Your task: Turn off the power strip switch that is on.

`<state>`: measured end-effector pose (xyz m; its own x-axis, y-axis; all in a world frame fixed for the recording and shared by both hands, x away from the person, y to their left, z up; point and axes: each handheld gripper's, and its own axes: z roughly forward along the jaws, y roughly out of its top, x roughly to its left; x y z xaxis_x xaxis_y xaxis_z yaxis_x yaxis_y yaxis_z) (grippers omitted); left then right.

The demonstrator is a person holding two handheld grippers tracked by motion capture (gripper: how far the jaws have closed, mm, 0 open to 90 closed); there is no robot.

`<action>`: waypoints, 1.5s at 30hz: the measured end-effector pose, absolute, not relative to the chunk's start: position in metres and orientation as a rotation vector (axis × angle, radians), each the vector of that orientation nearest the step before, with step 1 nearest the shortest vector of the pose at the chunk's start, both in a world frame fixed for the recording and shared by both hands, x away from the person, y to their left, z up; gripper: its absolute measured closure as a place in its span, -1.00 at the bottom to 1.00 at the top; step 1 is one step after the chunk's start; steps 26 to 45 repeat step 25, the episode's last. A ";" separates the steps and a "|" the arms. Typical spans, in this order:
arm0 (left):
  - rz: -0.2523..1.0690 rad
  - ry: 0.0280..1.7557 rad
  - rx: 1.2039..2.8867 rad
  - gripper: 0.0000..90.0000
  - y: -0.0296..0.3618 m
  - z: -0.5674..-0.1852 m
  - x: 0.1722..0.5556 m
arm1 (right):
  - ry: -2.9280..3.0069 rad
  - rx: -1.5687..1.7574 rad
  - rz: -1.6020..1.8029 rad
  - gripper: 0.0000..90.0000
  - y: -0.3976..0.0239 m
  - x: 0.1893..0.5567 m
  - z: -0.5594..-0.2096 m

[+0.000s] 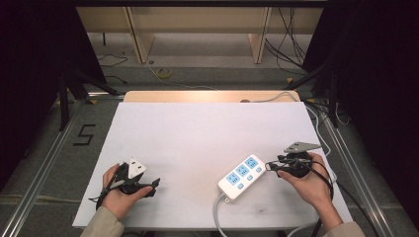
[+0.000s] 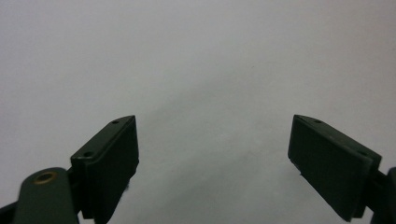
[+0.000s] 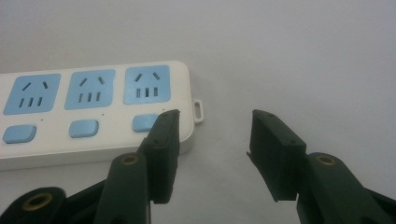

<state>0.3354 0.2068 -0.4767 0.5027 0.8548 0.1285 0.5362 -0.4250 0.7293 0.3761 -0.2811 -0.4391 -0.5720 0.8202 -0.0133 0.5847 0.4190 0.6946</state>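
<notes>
High view: both tongs, left (image 1: pixel 154 186) and right (image 1: pixel 271 166), wide open, empty; power strip (image 1: pixel 243 176) beside right.

I see beige sleeves at both my wrists. My black left gripper (image 1: pixel 154 186) carries a white three-cornered plate; my black right gripper (image 1: pixel 269 166) a grey one. Flat rectangular jaw pads, small screw holes, brass-coloured pivot rivets, black trailing cables.

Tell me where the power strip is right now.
The power strip lies on the white board's right front part in the high view, just left of the open right tool.
</notes>
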 end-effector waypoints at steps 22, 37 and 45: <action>0.655 1.148 2.123 -0.65 0.209 -0.481 0.339 | 2.330 1.176 0.954 0.08 -0.286 0.368 -0.444; 0.651 1.170 2.110 -0.66 0.209 -0.489 0.346 | 2.335 1.178 0.955 0.04 -0.287 0.368 -0.446; 0.651 1.170 2.110 -0.66 0.209 -0.489 0.346 | 2.335 1.178 0.955 0.04 -0.287 0.368 -0.446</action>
